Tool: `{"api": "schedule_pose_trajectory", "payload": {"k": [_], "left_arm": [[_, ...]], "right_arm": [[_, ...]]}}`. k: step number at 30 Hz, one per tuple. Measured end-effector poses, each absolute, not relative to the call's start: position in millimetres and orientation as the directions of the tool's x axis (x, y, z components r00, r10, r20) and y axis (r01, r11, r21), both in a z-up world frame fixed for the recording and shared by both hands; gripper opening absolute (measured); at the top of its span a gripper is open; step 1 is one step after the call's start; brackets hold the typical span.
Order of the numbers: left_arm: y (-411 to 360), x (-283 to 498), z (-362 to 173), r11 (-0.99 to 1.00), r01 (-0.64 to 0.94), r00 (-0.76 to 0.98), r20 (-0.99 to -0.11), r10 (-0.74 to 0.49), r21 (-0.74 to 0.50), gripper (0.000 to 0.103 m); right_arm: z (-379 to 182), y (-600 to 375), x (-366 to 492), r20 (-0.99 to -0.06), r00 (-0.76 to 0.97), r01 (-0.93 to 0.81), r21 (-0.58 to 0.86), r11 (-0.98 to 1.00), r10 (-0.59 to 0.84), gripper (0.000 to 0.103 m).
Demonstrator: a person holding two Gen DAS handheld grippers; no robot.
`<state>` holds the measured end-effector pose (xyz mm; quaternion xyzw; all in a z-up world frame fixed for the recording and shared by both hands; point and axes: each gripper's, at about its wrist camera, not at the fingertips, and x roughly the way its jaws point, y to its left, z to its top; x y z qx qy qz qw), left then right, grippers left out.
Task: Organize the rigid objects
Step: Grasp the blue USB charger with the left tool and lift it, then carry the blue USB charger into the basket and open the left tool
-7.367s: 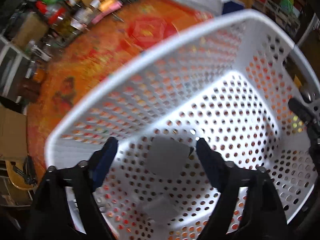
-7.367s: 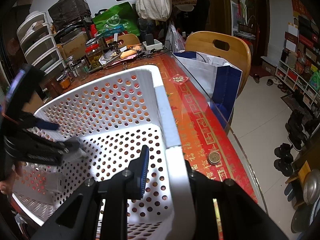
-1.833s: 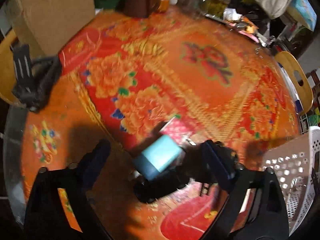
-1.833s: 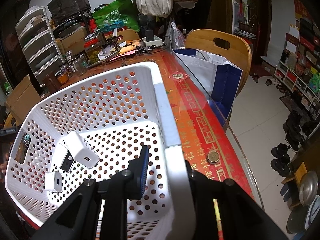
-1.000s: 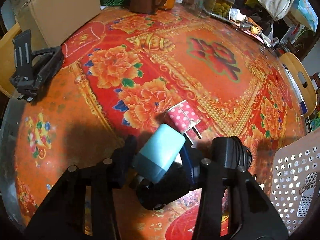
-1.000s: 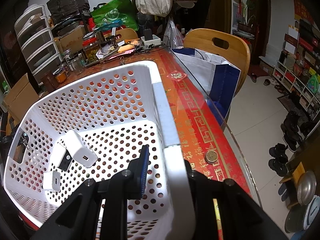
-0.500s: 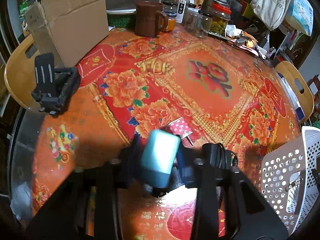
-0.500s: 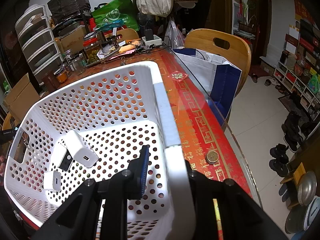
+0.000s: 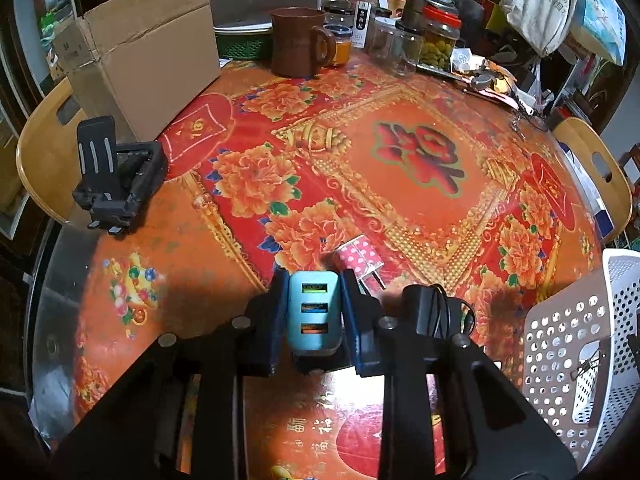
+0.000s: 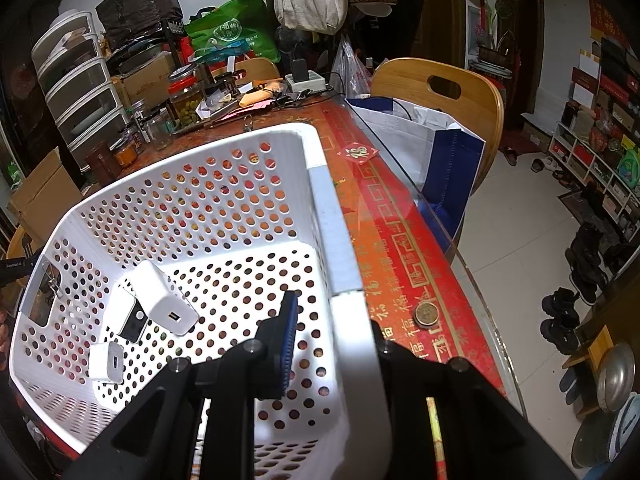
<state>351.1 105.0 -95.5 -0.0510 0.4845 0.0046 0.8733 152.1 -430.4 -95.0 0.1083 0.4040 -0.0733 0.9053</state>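
My left gripper (image 9: 314, 312) is shut on a light blue multi-port charger (image 9: 315, 312), held upright above the red floral tablecloth. A pink polka-dot plug (image 9: 358, 258) and a black adapter with a coiled cable (image 9: 426, 308) lie on the table just beyond it. My right gripper (image 10: 332, 344) is shut on the near right rim of the white perforated basket (image 10: 324, 208). Inside the basket lie three white chargers (image 10: 162, 298). The basket's corner also shows in the left wrist view (image 9: 576, 344).
A black phone holder (image 9: 116, 176) sits at the table's left edge beside a cardboard box (image 9: 140, 52). A brown mug (image 9: 298, 42) and glass jars (image 9: 416, 40) stand at the back. A coin (image 10: 426, 314) lies right of the basket, near the glass table edge.
My left gripper left the basket, moved over to the table, closed on the blue charger and lifted it upright. The right gripper has stayed on the basket rim.
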Motion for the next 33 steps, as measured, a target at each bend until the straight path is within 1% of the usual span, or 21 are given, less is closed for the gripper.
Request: {"api": "schedule_pose_trajectory", "payload": {"k": [13, 20, 26, 30, 33], "left_arm": [[94, 330, -56, 0.997, -0.034, 0.600, -0.799, -0.039, -0.073, 0.024], [67, 311, -20, 0.997, 0.028, 0.650, -0.757, -0.068, -0.065, 0.024], [23, 290, 20, 0.990, 0.118, 0.691, -0.710, -0.133, -0.070, 0.024], [-24, 273, 43, 0.976, 0.211, 0.707, -0.681, -0.192, -0.057, 0.024], [-66, 260, 49, 0.954, 0.295, 0.694, -0.676, -0.247, -0.047, 0.024]], "right_arm": [[-95, -430, 152, -0.747, 0.663, 0.220, 0.137, 0.966, -0.045, 0.020], [-96, -430, 153, -0.746, 0.664, 0.216, 0.139, 0.967, -0.041, 0.021], [-96, -429, 153, -0.746, 0.665, 0.216, 0.139, 0.967, -0.041, 0.021], [-96, -429, 153, -0.746, 0.665, 0.215, 0.139, 0.967, -0.041, 0.021], [-96, -429, 153, -0.746, 0.665, 0.215, 0.139, 0.967, -0.041, 0.021]]}}
